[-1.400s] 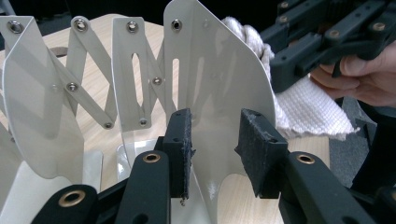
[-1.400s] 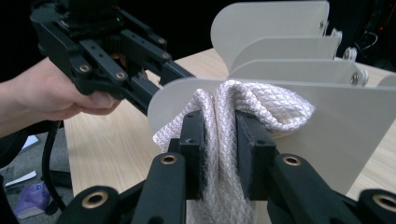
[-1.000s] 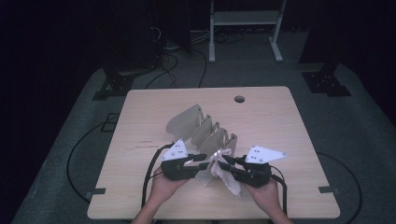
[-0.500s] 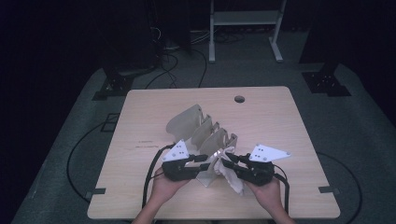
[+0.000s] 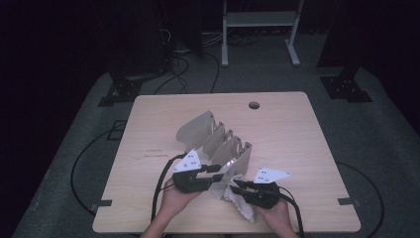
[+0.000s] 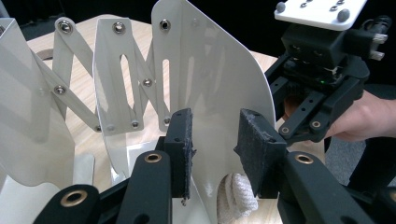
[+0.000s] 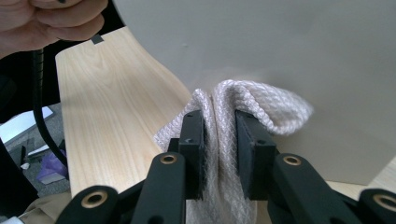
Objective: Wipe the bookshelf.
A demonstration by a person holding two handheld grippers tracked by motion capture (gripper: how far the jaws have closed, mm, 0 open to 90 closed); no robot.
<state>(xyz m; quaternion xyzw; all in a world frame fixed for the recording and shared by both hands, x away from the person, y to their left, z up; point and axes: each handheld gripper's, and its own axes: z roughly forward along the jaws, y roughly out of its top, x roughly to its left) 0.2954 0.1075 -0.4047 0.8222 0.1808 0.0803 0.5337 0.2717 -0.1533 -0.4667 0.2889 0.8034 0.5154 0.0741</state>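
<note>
Lower than a second ago, the right gripper (image 5: 236, 185) has sunk toward the table (image 5: 307, 144) with the cloth (image 5: 241, 203), whose tail now lies on the wood near the front edge. Nothing else has shifted: the left gripper (image 5: 220, 172) sits where it was, and the rack (image 5: 218, 144) keeps its place and spread.

One table, pale wood, with a single round hole (image 5: 254, 105) near its far edge. One rack stands at the middle of it, an accordion of white plates joined by riveted scissor links; about four plates can be counted in the high view, fanned from far left to near right. One cloth, white and woven, lies at the foot of the nearest plate (image 6: 210, 79), just on the person's side of it. Two grippers, one in each hand, are both at the near end of the rack.

From the left gripper view, the left gripper's pads (image 6: 182, 149) stand either side of the nearest plate's edge; a gap shows on the right side, so whether they press it cannot be told. The right gripper (image 6: 299, 121) shows beyond that plate, and a lump of cloth (image 6: 236, 193) lies at the plate's base.

From the right gripper view, the right gripper (image 7: 219, 140) pinches a fold of cloth (image 7: 252, 100) between its pads, the bunched top of the fold touching the plate (image 7: 280, 42) behind it.
</note>
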